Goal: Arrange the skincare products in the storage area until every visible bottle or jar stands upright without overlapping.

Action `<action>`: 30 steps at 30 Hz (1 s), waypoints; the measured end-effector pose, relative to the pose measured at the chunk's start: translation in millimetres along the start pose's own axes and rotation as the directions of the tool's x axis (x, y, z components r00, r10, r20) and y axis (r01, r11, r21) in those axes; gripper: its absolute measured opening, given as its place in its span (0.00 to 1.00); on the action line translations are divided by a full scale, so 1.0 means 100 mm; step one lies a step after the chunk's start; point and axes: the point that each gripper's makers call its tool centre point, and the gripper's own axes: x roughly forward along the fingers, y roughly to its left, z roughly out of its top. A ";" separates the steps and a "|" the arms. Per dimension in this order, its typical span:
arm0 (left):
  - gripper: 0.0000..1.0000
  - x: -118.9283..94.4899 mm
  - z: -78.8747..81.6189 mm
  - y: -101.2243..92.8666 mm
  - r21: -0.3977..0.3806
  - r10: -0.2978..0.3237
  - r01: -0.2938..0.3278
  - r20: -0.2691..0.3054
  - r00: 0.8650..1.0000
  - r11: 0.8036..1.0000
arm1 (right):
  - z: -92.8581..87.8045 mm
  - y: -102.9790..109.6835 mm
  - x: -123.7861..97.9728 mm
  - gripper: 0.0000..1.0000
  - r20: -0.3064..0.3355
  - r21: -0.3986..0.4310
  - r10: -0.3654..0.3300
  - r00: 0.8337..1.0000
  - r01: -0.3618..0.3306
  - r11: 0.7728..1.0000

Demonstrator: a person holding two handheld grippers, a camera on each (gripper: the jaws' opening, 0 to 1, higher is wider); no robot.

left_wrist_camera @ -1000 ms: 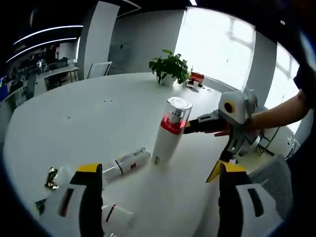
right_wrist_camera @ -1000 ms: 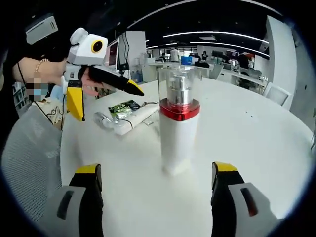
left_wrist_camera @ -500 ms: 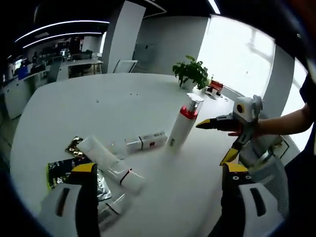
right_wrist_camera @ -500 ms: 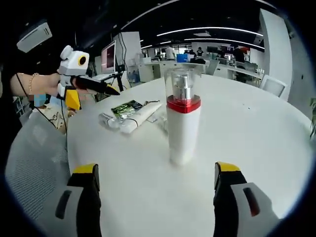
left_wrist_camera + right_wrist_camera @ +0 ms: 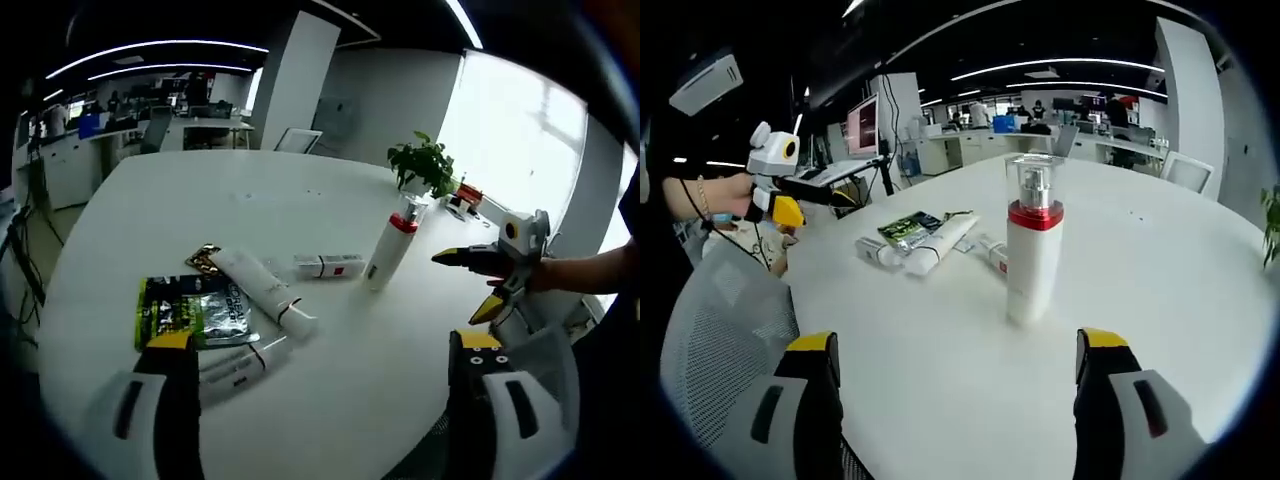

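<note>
Pump bottle point(image 5: 1032, 254) upright on table point(image 5: 1160, 300); tubes point(image 5: 938, 243) behind (lying flat).

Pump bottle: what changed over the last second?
Both grippers drew back from the pump bottle; it looks smaller in both views. The right gripper, seen in the left gripper view, now sits well clear of it. Both are open, holding nothing. The bottle stays upright; tubes and green sachet lie as before.

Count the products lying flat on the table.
4, possibly more hidden: a white tube across the green sachet, a small tube beside the upright pump bottle, and a small bottle nearest the left gripper.
</note>
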 end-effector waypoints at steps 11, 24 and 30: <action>0.97 -0.28 -0.12 0.11 -0.045 0.064 -0.063 0.014 0.998 0.997 | -0.05 0.09 -0.15 0.97 0.010 0.020 -0.022 1.000 0.022 1.000; 0.97 -0.33 -0.16 0.06 -0.035 0.066 -0.065 0.012 0.998 0.997 | -0.04 0.19 -0.17 0.96 0.037 0.039 -0.040 0.999 0.039 0.998; 0.97 -0.33 -0.13 0.05 -0.029 0.061 -0.061 0.017 0.998 0.998 | -0.05 0.20 -0.18 0.96 0.038 0.041 -0.041 0.998 0.039 0.998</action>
